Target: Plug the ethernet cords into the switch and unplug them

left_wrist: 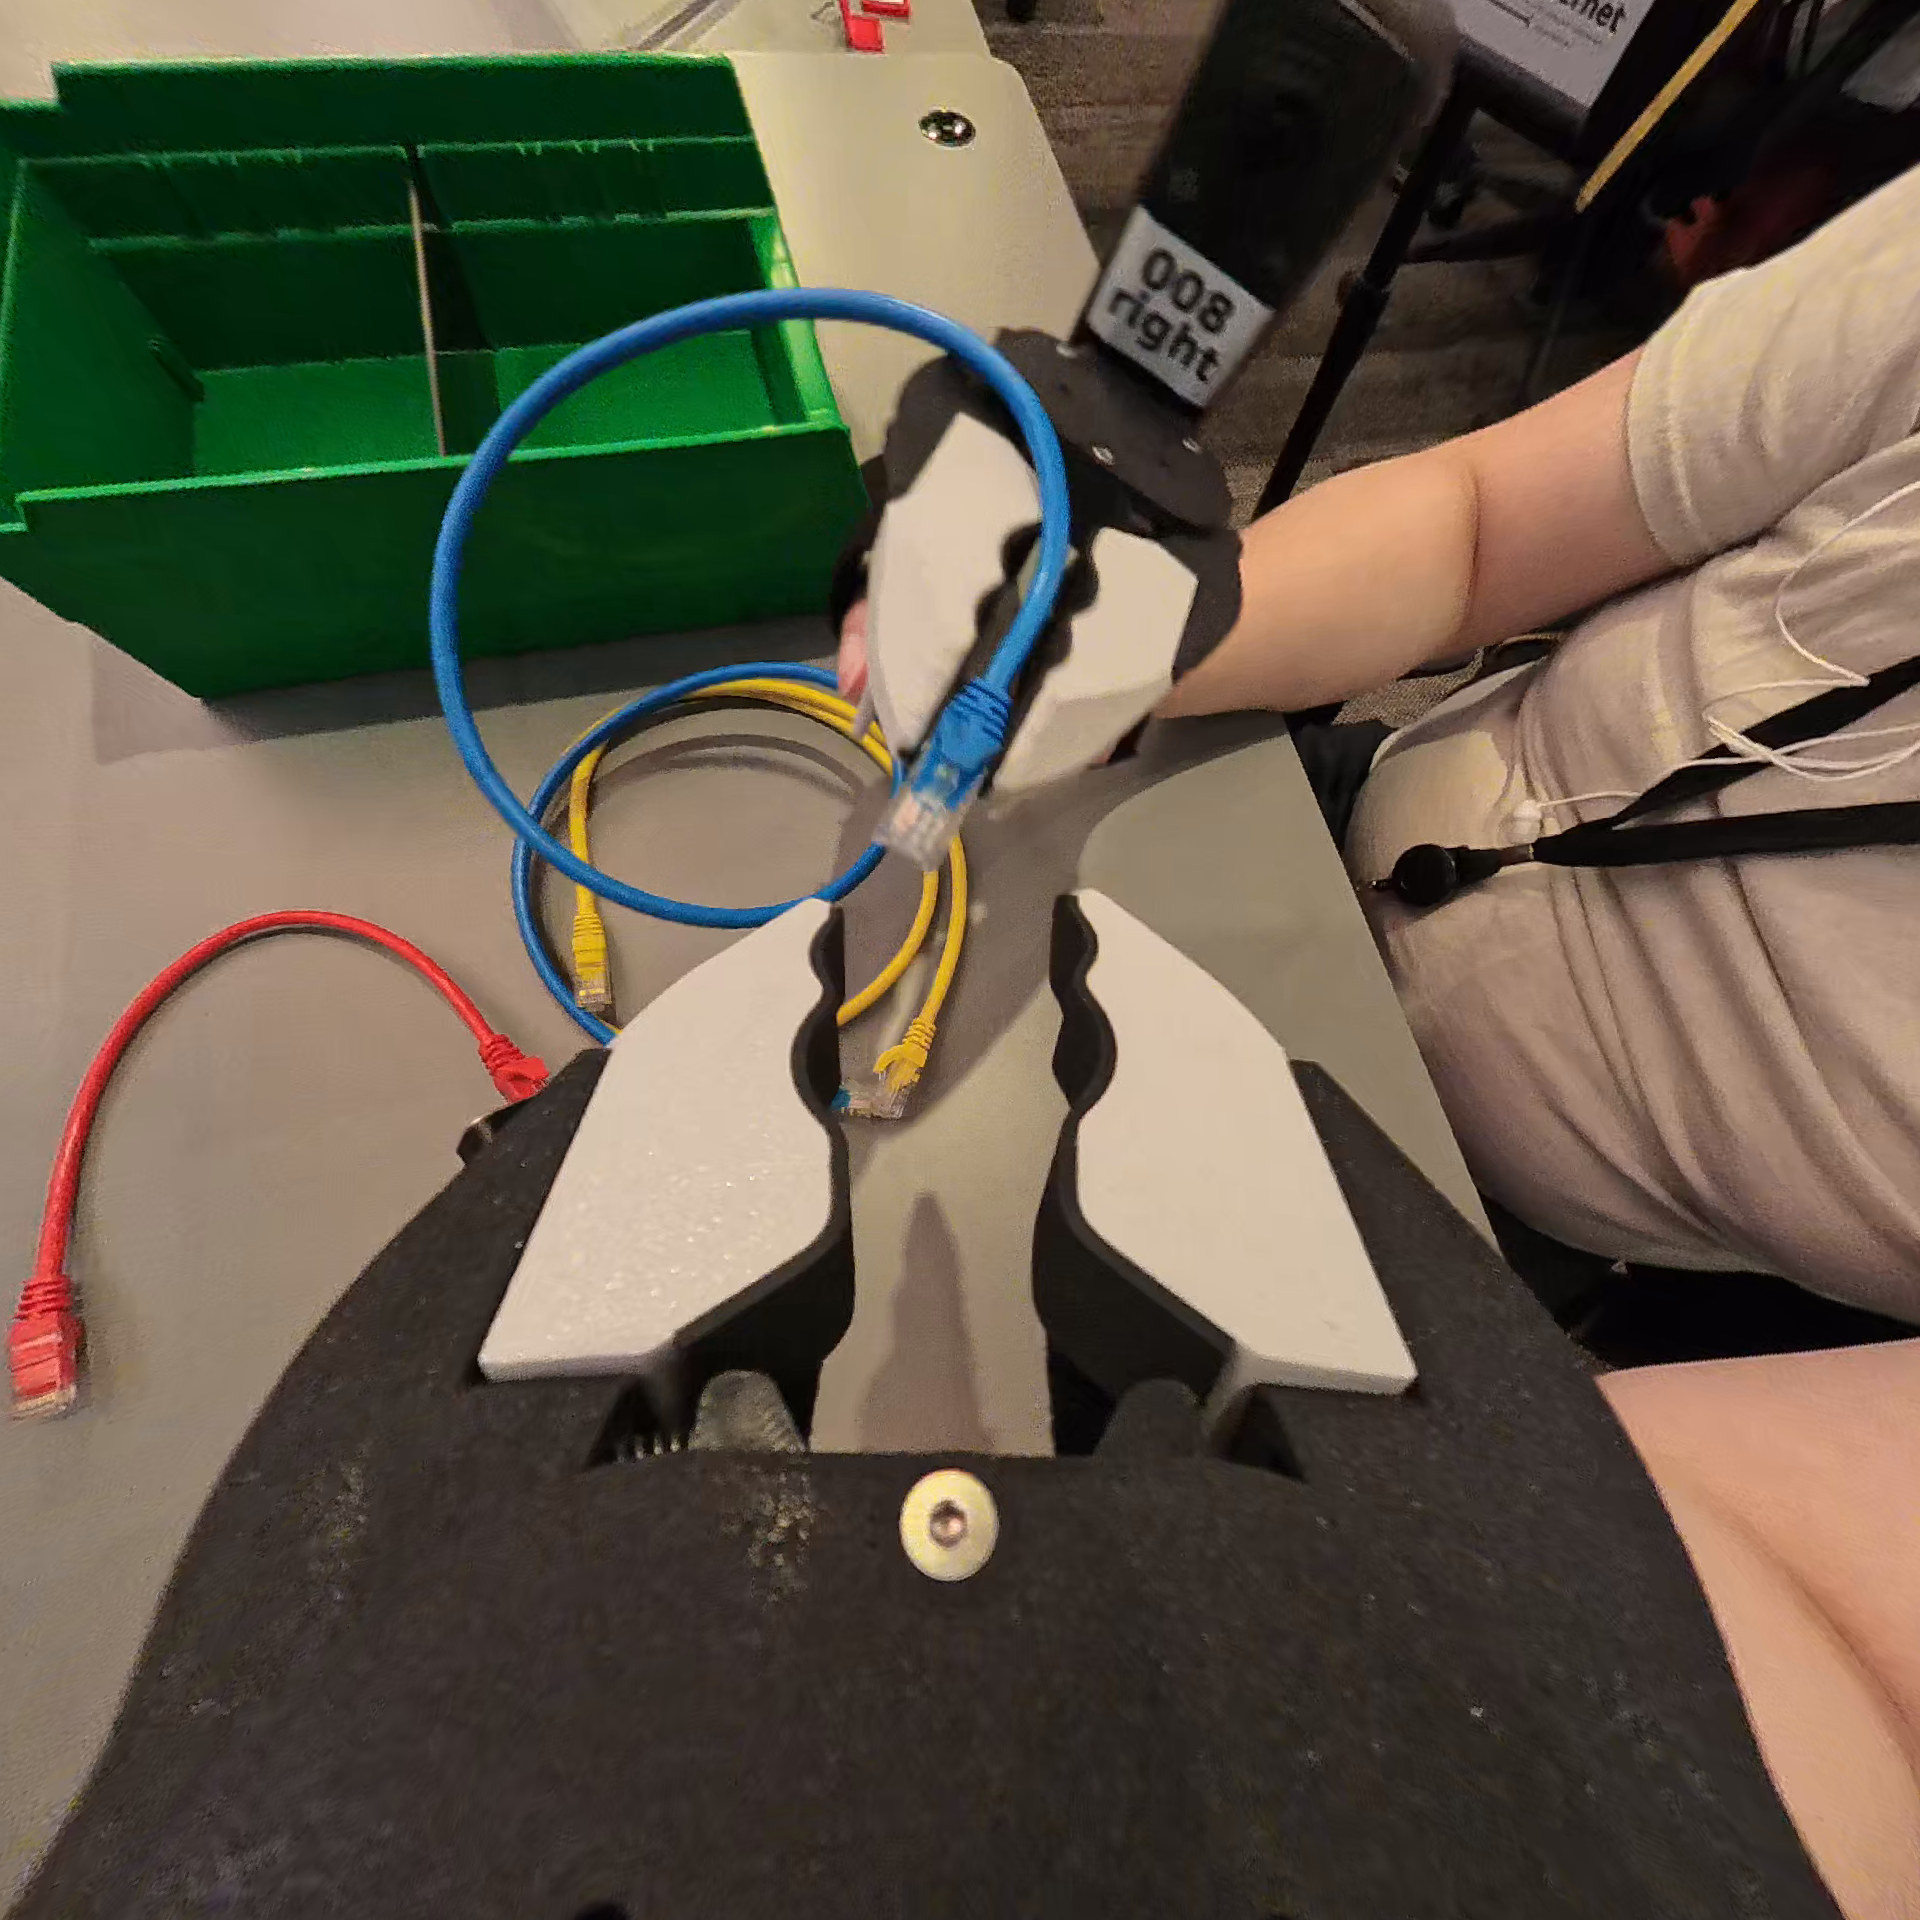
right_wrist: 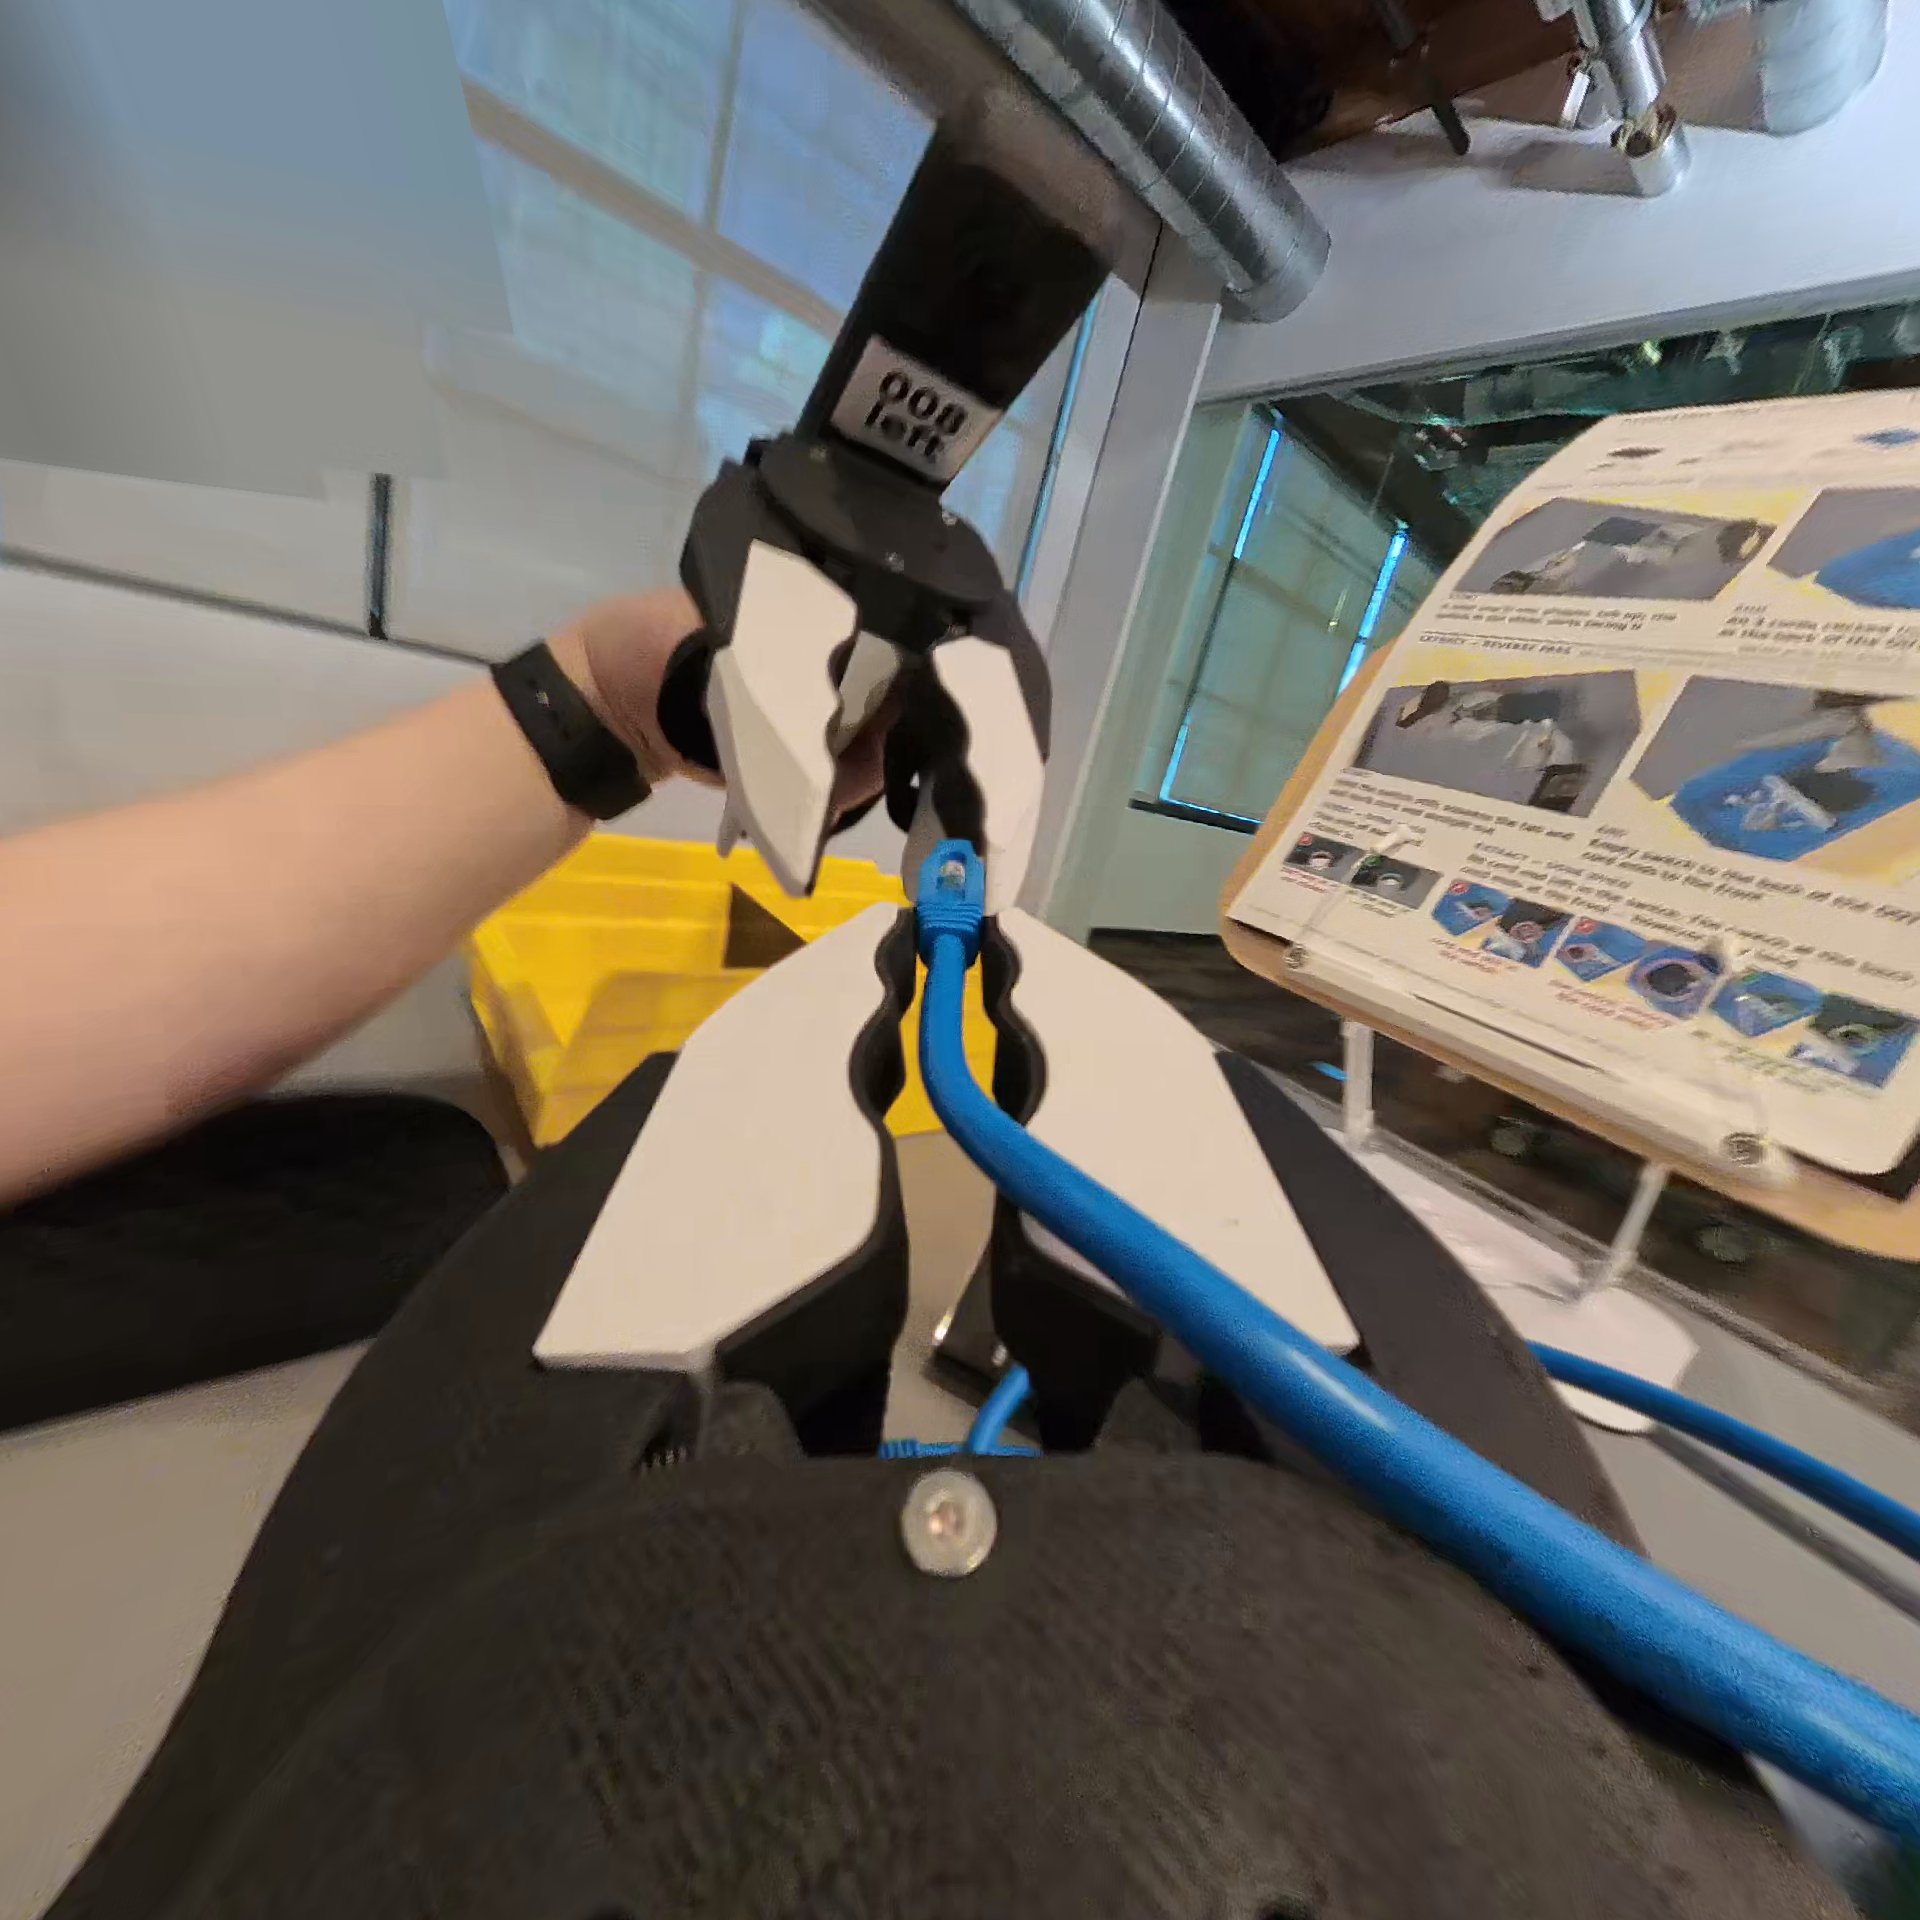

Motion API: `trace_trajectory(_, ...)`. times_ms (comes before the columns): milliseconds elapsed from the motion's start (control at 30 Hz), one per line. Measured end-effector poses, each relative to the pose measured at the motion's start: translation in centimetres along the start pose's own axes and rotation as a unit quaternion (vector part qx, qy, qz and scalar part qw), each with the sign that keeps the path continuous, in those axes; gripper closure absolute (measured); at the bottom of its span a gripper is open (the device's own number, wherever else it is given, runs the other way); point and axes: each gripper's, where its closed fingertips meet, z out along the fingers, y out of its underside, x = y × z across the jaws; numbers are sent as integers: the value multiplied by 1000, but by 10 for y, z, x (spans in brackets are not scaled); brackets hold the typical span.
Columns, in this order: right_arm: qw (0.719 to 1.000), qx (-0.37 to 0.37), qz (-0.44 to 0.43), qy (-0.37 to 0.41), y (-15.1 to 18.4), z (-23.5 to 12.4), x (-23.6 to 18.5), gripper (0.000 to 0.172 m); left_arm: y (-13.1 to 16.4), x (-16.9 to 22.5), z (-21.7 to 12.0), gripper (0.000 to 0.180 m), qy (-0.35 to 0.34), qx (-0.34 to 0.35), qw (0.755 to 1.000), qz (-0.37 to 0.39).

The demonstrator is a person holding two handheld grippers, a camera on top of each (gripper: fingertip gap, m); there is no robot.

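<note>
Gripping the blue cord (right_wrist: 951,925) at its plug boot, right gripper (right_wrist: 945,935) pads pressed on it. Left gripper (left_wrist: 940,935) fingers wide, bare, just near of the plug, above the yellow cord (left_wrist: 914,1049).

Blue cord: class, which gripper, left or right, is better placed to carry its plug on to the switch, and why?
Right. The right gripper is shut on the blue cord just behind its plug, which points forward, free. The left gripper is open and holds nothing. No switch shows in either view.
</note>
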Motion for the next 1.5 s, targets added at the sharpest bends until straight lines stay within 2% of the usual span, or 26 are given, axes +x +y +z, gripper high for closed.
trace_trajectory(167,996,-21,-90,6,5,3,-13,159,0,3,8,143,21,-11,999,-23)
trace_trajectory(267,992,-22,-122,4,6,2,-17,159,6,10,15,159,56,-35,997,-34)
trace_trajectory(733,992,-52,-111,0,12,-1,-17,159,12,9,22,161,66,-56,995,-42)
trace_trajectory(800,992,-46,-114,21,5,-4,-11,159,12,4,19,164,49,-54,997,-35)
trace_trajectory(900,989,-16,-123,79,-17,-17,7,159,18,-19,7,150,-28,-51,997,-60)
trace_trajectory(967,988,2,-119,102,-29,-26,13,159,40,-47,-3,137,-121,-98,982,-107)
trace_trajectory(1033,987,15,-114,108,-37,-31,14,159,63,-71,-4,127,-192,-157,957,-150)
trace_trajectory(1133,986,19,-121,113,-44,-33,14,159,79,-89,20,114,-209,-225,937,-165)
trace_trajectory(1200,985,34,-123,116,-51,-37,13,159,92,-100,30,119,-217,-273,923,-161)
trace_trajectory(1267,985,44,-117,116,-55,-41,13,160,104,-109,36,112,-205,-307,911,-182)
trace_trajectory(1367,985,49,-116,119,-59,-44,16,159,108,-123,38,116,-165,-298,909,-240)
trace_trajectory(1500,984,61,-114,123,-64,-48,18,160,100,-123,45,135,-53,-255,894,-364)
